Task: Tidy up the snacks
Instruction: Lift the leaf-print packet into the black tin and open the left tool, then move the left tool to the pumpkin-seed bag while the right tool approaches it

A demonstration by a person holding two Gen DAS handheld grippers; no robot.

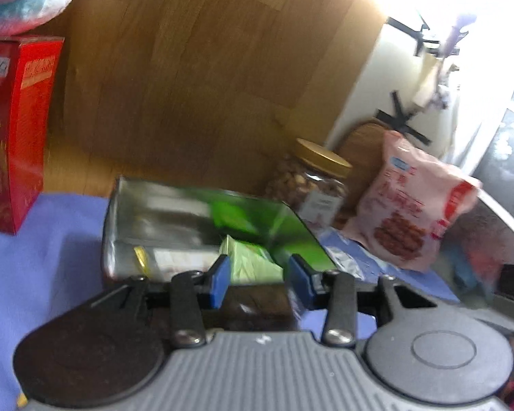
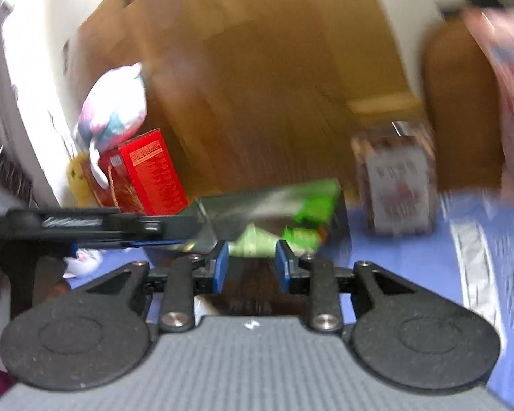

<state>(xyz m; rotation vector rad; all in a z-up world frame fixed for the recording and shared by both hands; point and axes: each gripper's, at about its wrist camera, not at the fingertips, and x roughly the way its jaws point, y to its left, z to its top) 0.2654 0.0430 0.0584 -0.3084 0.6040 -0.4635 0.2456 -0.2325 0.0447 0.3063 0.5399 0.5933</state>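
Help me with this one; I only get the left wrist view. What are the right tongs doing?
Observer: The right tongs are open, with nothing between the pads, and aimed at the same open tin.
Operator: Is anything behind the red box?
Observer: Yes, something yellow that looks like a soft toy sits behind the red box.
Operator: And under my own tongs?
Observer: A crumpled white wrapper lies on the purple cloth. In the right wrist picture it is just below the left tongs.
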